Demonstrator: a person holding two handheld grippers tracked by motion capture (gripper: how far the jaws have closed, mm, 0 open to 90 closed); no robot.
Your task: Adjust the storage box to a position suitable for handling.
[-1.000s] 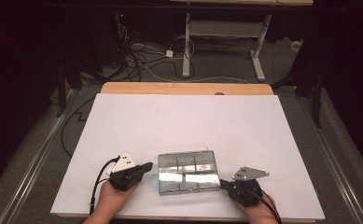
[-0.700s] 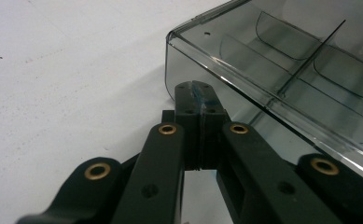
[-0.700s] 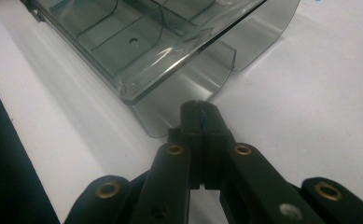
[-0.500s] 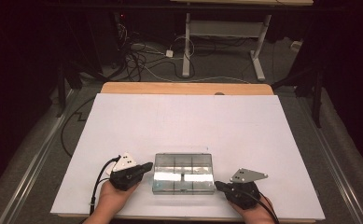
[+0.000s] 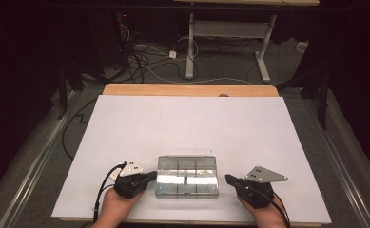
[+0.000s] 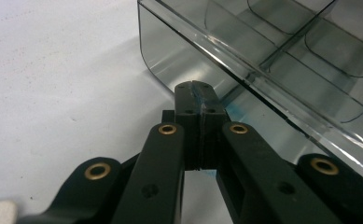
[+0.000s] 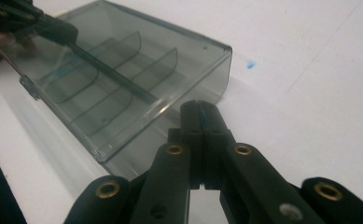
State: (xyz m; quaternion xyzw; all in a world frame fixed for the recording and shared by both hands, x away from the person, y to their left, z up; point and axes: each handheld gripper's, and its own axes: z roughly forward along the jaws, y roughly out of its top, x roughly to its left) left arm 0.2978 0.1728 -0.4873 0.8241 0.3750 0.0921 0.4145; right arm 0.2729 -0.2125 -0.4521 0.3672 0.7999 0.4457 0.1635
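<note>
clear grey compartment box (image 5: 187,176) sits flat on the white table (image 5: 187,118), near the person's edge, right between the two grippers. left gripper (image 5: 150,176) has its jaws pressed together, nothing in them, tips right against the box's left end wall; in the left gripper view the tips (image 6: 198,91) sit low at that wall (image 6: 170,56), contact hard to confirm. right gripper (image 5: 229,179) also has jaws together and empty, tips just beside the box's right end (image 7: 193,79), slightly apart. inside dividers (image 7: 123,70) visible, compartments look empty. small blue mark (image 7: 250,64) on the table beyond the right gripper's tips.
</note>
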